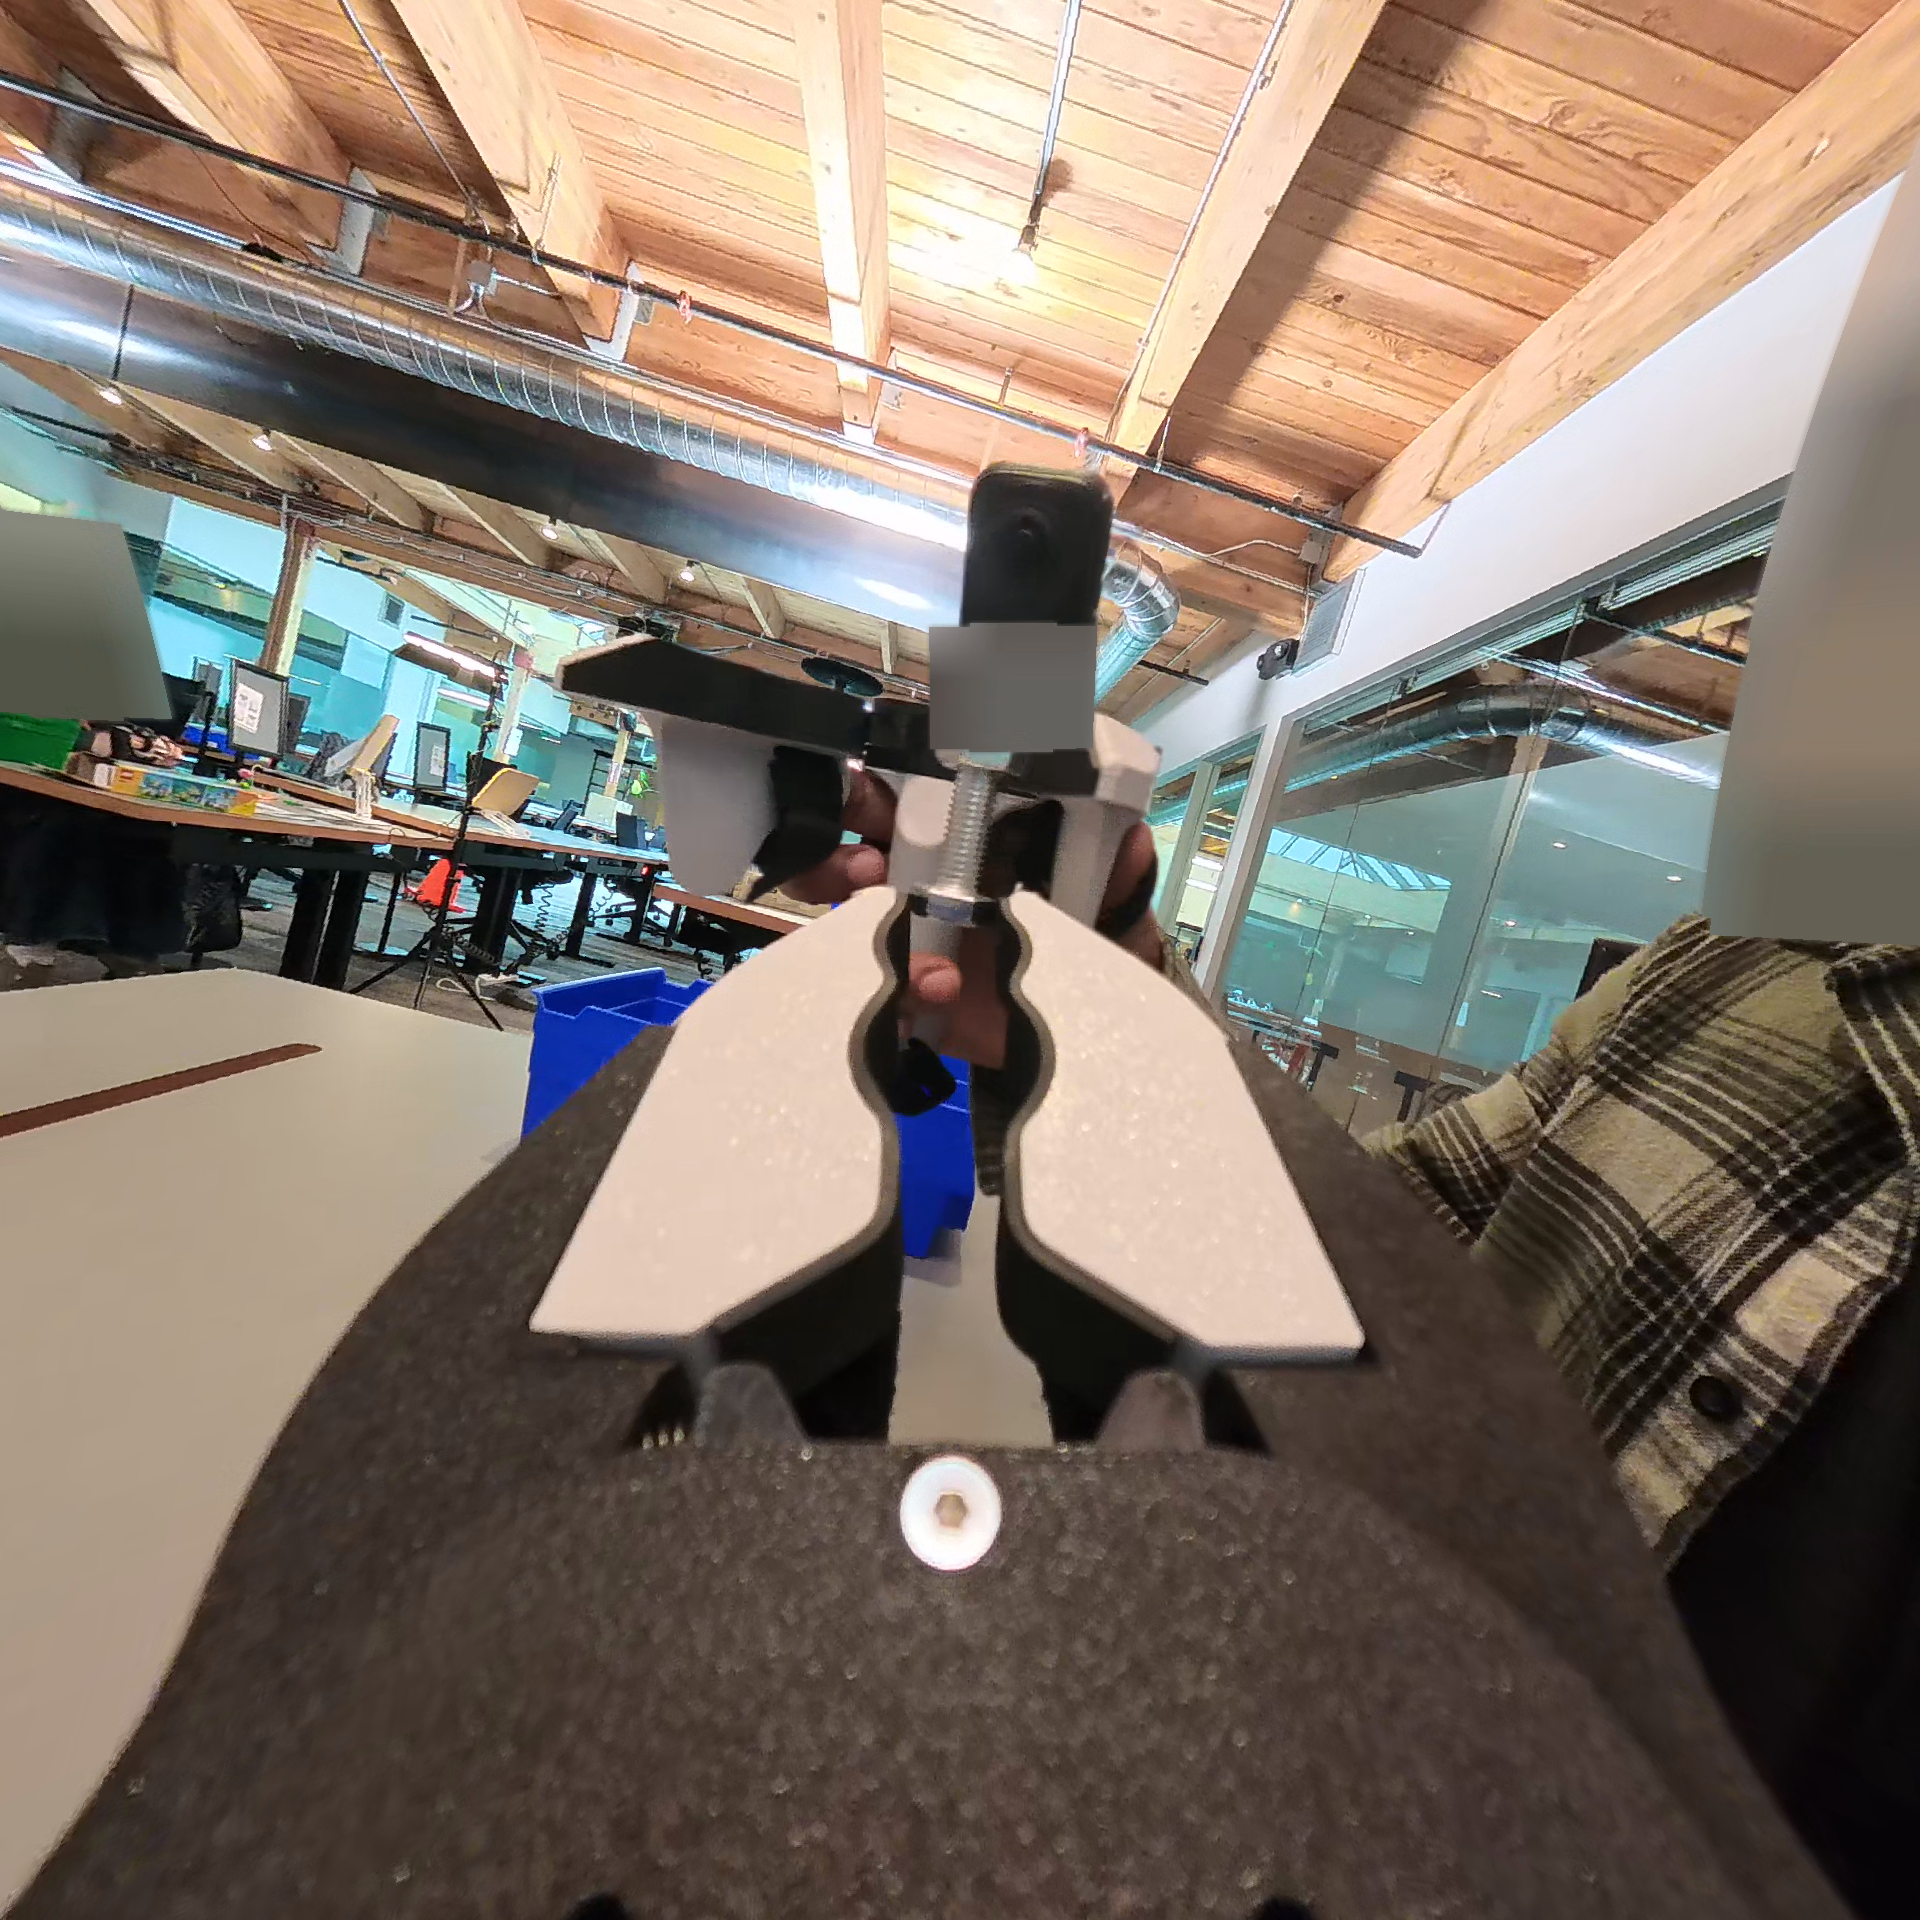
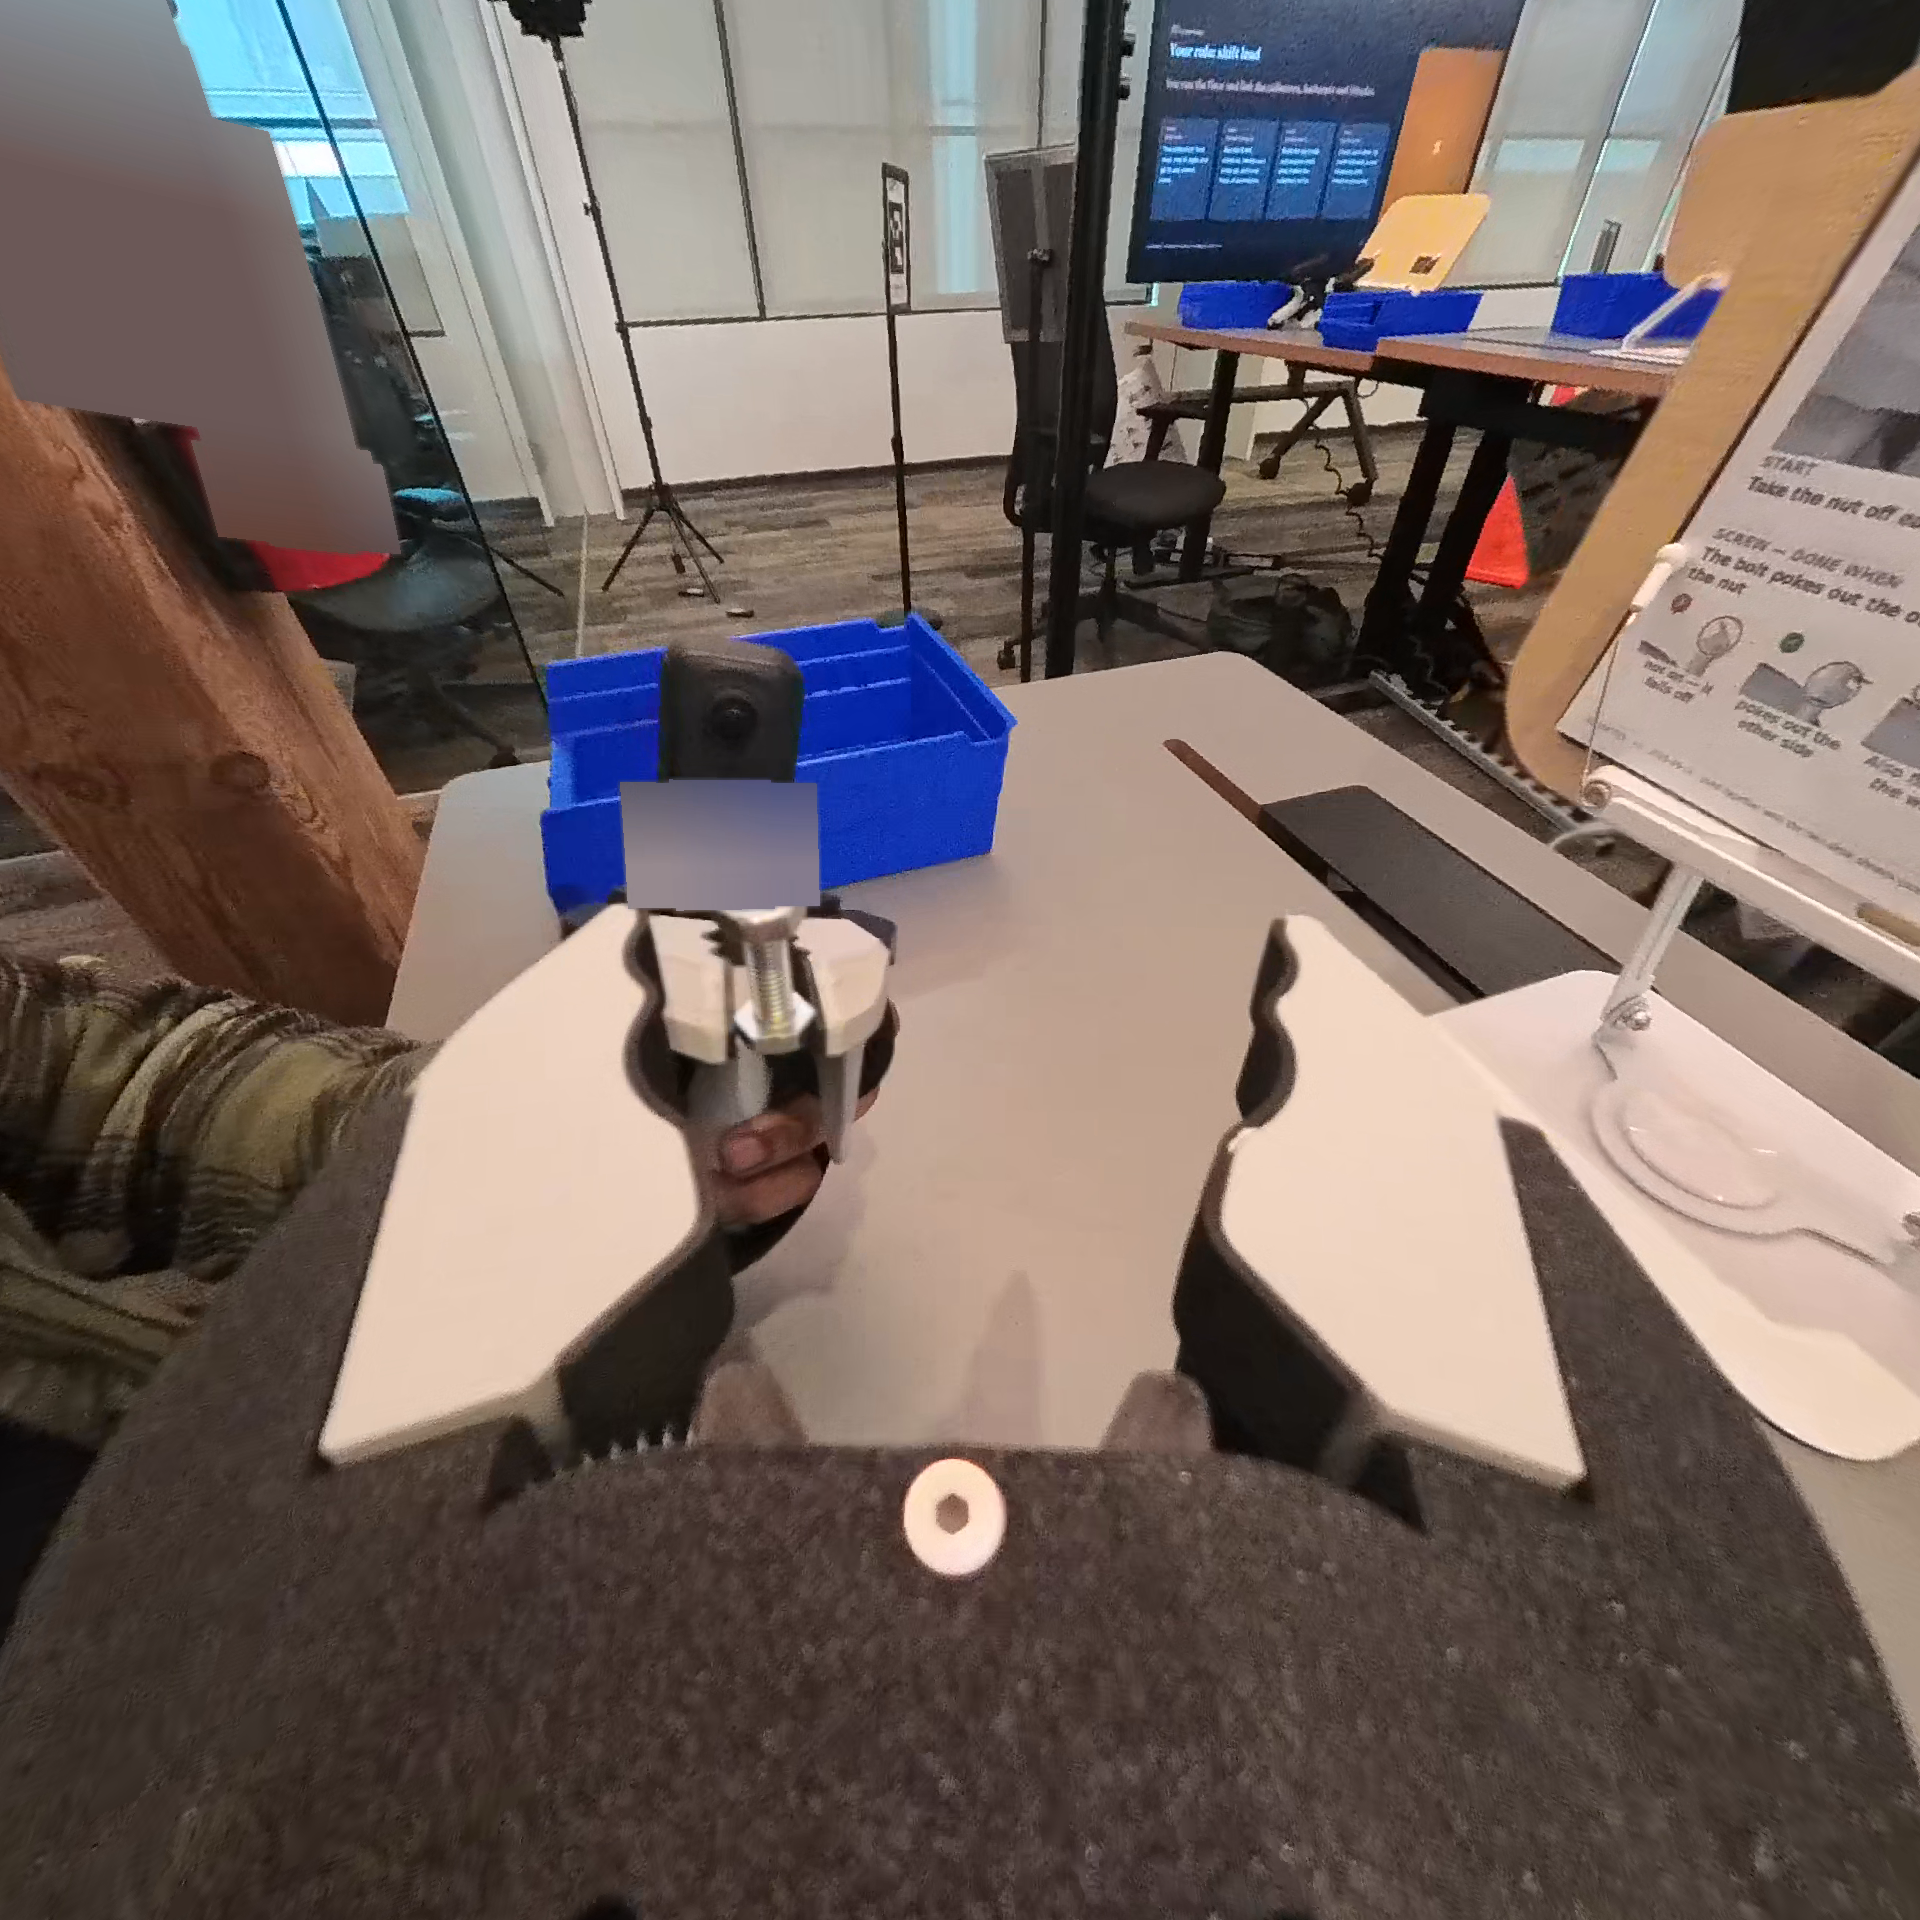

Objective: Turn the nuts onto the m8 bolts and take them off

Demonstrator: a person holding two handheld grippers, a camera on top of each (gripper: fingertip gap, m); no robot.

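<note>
My left gripper (image 1: 956, 914) is shut on a silver bolt (image 1: 968, 821). Its black pads press on the hex part at the bolt's lower end, and the threaded shaft sticks up past the tips. The right wrist view shows that gripper (image 2: 774, 1008) from the front with the bolt (image 2: 771, 977) upright in it, a hex part at each end. I cannot tell which hex part is the nut. My right gripper (image 2: 956, 935) is wide open with nothing between its pads. Its left finger (image 2: 561, 1091) is close beside the left gripper and the bolt. One right finger (image 1: 707, 800) shows beyond the bolt.
A blue bin (image 2: 883, 769) stands at the far side of the grey table (image 2: 1039, 1091). A black pad (image 2: 1434, 883), a white tray (image 2: 1714, 1195) and an instruction stand (image 2: 1766, 623) are at the right. A wooden post (image 2: 156, 727) and a plaid sleeve (image 1: 1610, 1195) are nearby. Left tips to right tips: about 4 cm.
</note>
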